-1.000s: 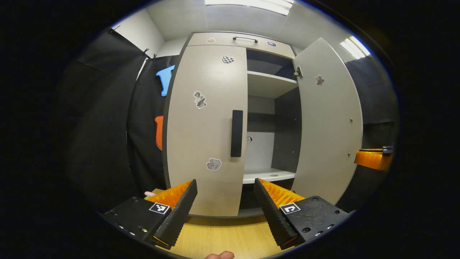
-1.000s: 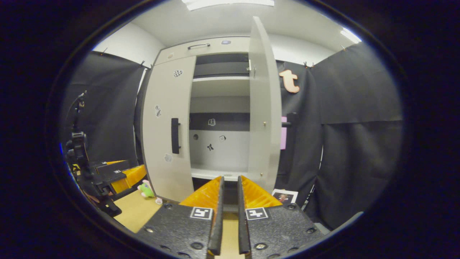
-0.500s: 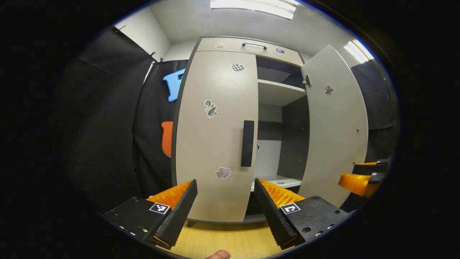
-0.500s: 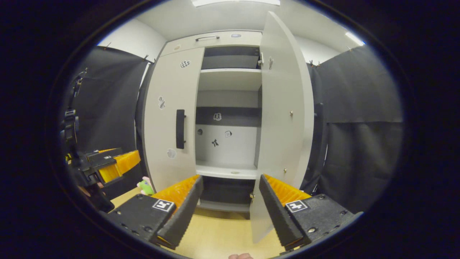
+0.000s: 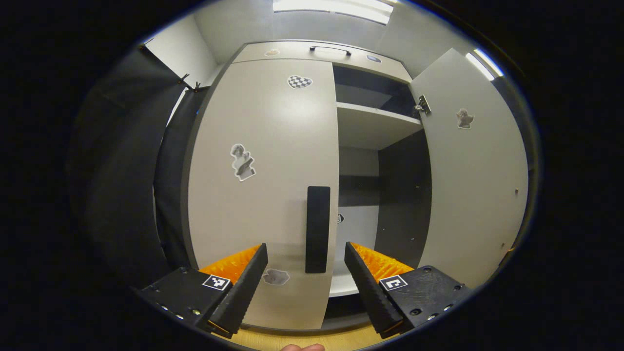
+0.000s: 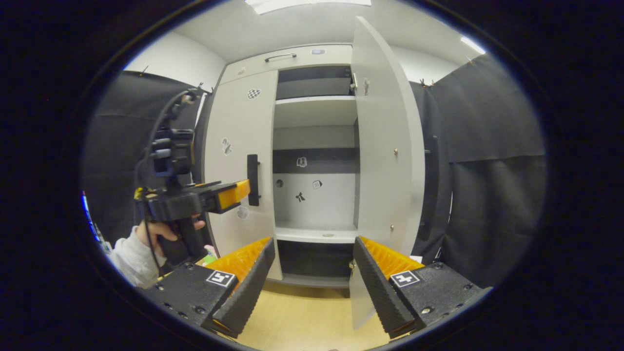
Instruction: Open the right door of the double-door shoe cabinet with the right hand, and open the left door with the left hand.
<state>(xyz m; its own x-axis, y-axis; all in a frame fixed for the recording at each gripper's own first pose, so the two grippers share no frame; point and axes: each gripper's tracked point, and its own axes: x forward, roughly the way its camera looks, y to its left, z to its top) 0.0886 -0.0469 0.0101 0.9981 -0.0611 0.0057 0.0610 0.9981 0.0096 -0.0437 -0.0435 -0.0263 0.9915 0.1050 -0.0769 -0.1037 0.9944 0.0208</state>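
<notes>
I am holding my left tool (image 5: pixel 306 258) spread wide around the left door (image 5: pixel 263 185) handle (image 5: pixel 318 229), not gripping. My right tool (image 6: pixel 312 265) is gaping, empty, beside the open right door (image 6: pixel 382 161). Closing off-centre risks slipping.

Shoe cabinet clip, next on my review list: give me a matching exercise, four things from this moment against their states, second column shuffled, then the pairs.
Things:
1. left door
2. right door
3. left gripper
4. right gripper

States:
A. swung wide open, inner face showing
B. open, back from the cabinet with nothing between its fingers
C. closed, flat against the cabinet front
D. open, fingers either side of the black handle, not yet closed on it

Pairs: 1-C, 2-A, 3-D, 4-B
</notes>
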